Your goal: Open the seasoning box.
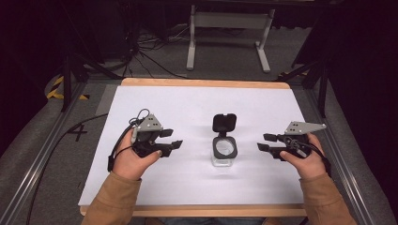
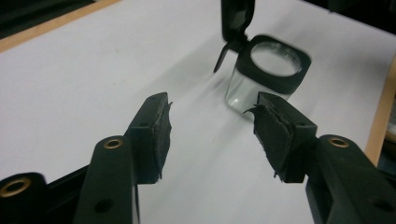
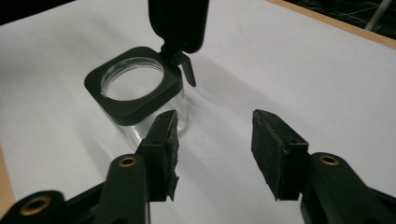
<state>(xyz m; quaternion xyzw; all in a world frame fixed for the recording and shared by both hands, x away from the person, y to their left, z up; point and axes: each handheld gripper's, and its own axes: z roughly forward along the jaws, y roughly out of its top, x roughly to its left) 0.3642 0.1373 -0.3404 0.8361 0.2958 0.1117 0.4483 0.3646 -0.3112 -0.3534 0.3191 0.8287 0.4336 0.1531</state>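
A clear square jar [image 1: 224, 152] with a black rim stands upright at the middle of the white table top [image 1: 187, 108]. Its black flip lid [image 1: 224, 123] is hinged back and open. The jar looks empty. My left gripper [image 1: 174, 139] is held to the jar's left, open, jaws pointing at it with nothing between them. My right gripper [image 1: 263, 142] is held to the jar's right, open and empty too. The left gripper view shows the jar [image 2: 266, 77] just beyond my left gripper [image 2: 212, 135]. The right gripper view shows the jar [image 3: 140, 93] ahead of my right gripper [image 3: 215, 154].
The white sheet lies on a wooden board [image 1: 202, 83] whose edge shows at the back and front. Metal rails [image 1: 37, 159] run along both sides of the table. Cables [image 1: 145, 56] and a white stand [image 1: 230, 21] lie on the floor behind.
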